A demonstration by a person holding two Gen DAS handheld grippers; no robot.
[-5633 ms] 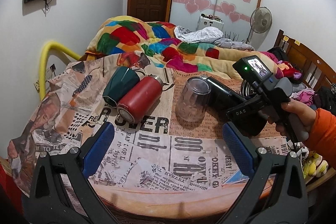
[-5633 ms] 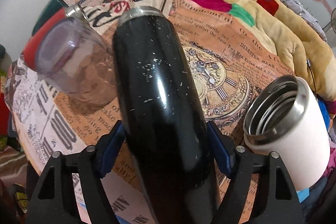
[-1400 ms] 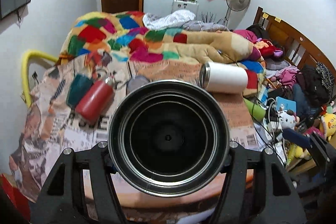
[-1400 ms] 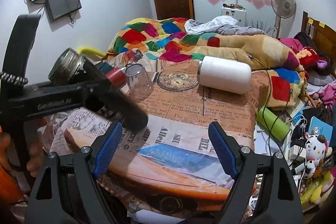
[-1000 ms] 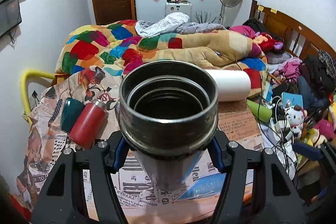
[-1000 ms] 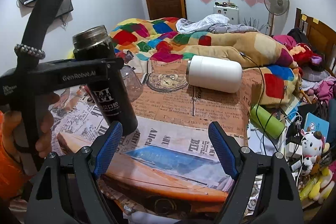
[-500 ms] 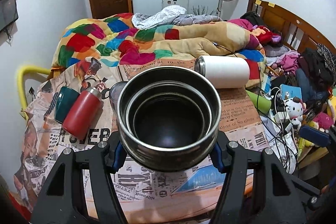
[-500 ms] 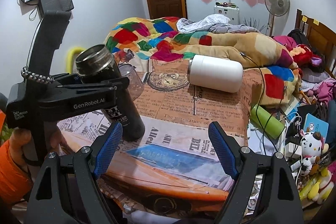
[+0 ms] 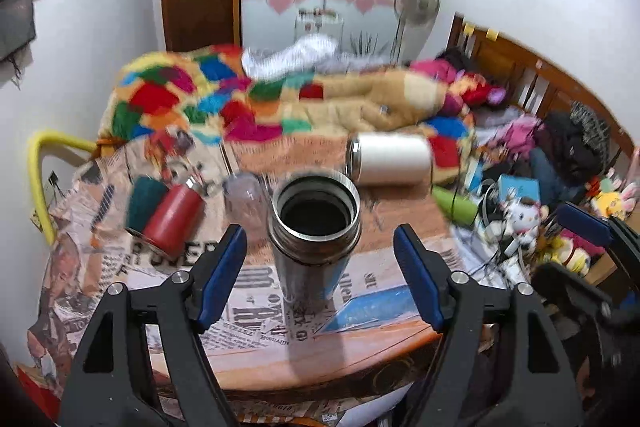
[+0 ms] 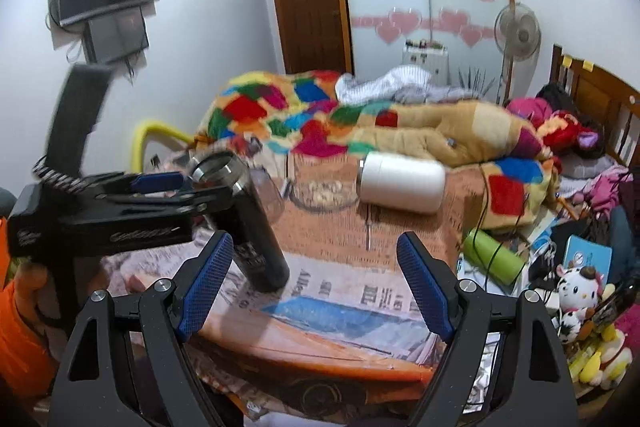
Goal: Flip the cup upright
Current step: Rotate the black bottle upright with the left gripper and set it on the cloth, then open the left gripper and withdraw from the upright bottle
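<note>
A black steel cup [image 9: 314, 227] stands upright, mouth up, near the front of the newspaper-covered table [image 9: 256, 307]; it also shows in the right wrist view [image 10: 256, 227]. My left gripper [image 9: 320, 275] is open, its blue pads apart on either side of the cup and drawn back from it. In the right wrist view the left gripper's body [image 10: 120, 219] is beside the cup. My right gripper [image 10: 312, 287] is open and empty over the table's front edge, right of the cup.
A white cup [image 9: 390, 159] lies on its side at the back right. A red flask [image 9: 176, 219], a green cup [image 9: 144, 203] and a clear glass [image 9: 246, 199] are at the back left. A bed with a patchwork blanket [image 9: 240, 99] is behind; clutter lies on the floor at right.
My left gripper has opened and let go of the black cup, which now stands on the table, and has pulled back. The right gripper has stayed open.
</note>
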